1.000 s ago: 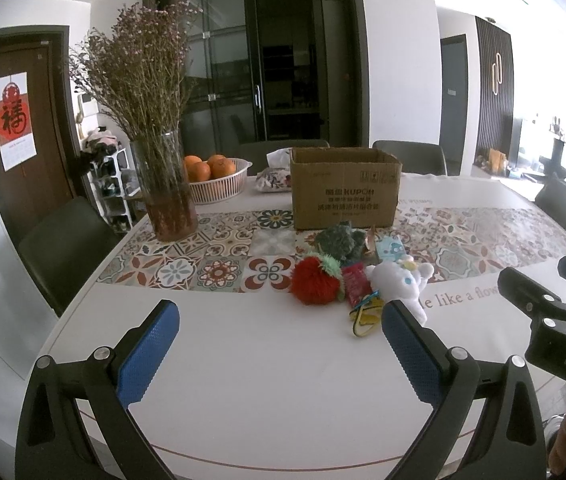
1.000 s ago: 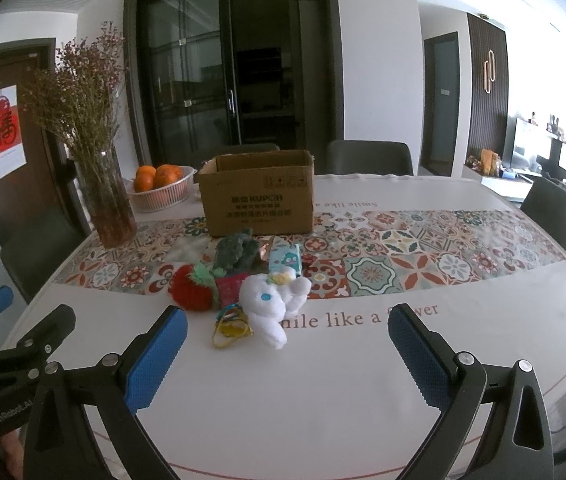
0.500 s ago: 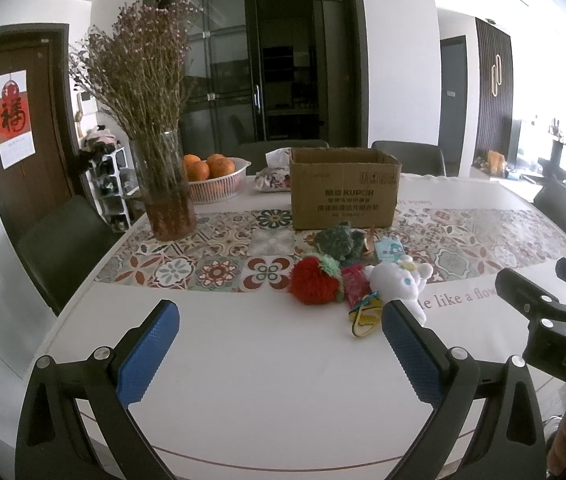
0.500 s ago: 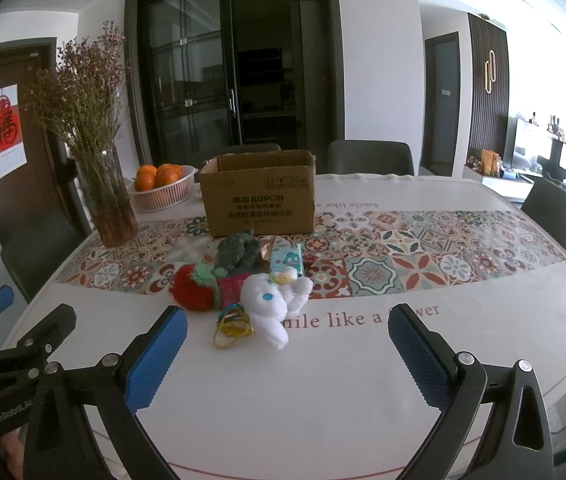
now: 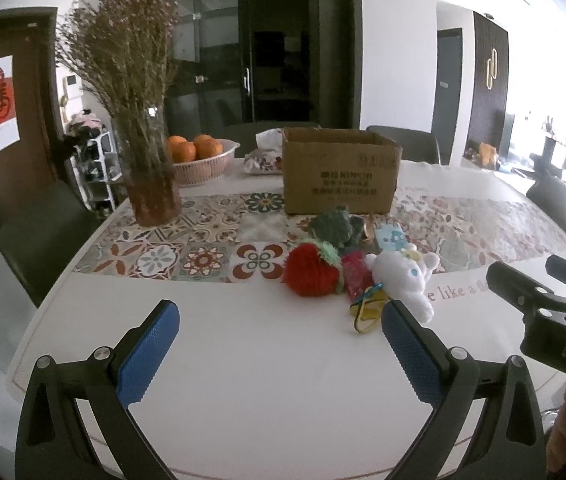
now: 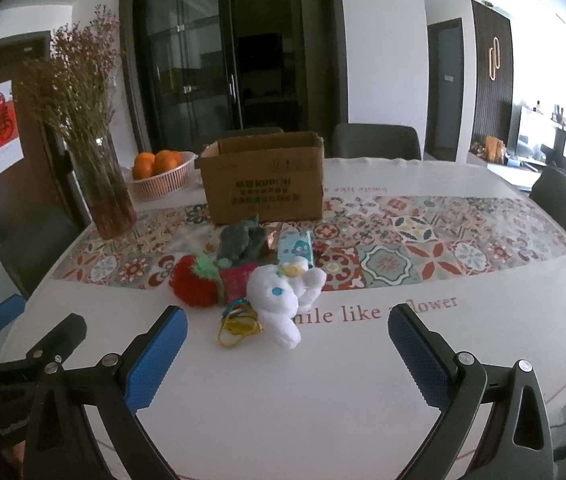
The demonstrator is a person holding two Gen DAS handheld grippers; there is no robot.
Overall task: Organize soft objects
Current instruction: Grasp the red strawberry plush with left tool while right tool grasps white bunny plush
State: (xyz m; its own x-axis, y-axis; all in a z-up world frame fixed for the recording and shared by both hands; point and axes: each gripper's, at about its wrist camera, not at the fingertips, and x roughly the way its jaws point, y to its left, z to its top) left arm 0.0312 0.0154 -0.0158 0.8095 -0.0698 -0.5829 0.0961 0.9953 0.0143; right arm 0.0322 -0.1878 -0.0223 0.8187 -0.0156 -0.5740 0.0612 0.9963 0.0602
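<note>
Soft toys lie in a small heap on the counter (image 6: pixel 363 380), just in front of the cardboard box (image 6: pixel 263 184), which we take as our landmark. Behind and to the left of the box we see a vase of dried flowers (image 6: pixel 101 184) and a basket of oranges (image 6: pixel 161 178).

In the heap, going down in size: a white plush animal (image 6: pixel 279 304) lies nearest us; a red plush strawberry (image 6: pixel 195 286) sits to its left, touching a small red piece (image 6: pixel 237 282); a dark green plush (image 6: pixel 241 240) rests closest to the box; a pale blue packet (image 6: pixel 297 248) is beside it; a yellow and blue ring tangle (image 6: pixel 239 322) lies at the front.

Our left hand-held gripper (image 5: pixel 279 348) and right hand-held gripper (image 6: pixel 287 352) both hover over bare counter short of the heap, fingers spread wide, holding nothing.
</note>
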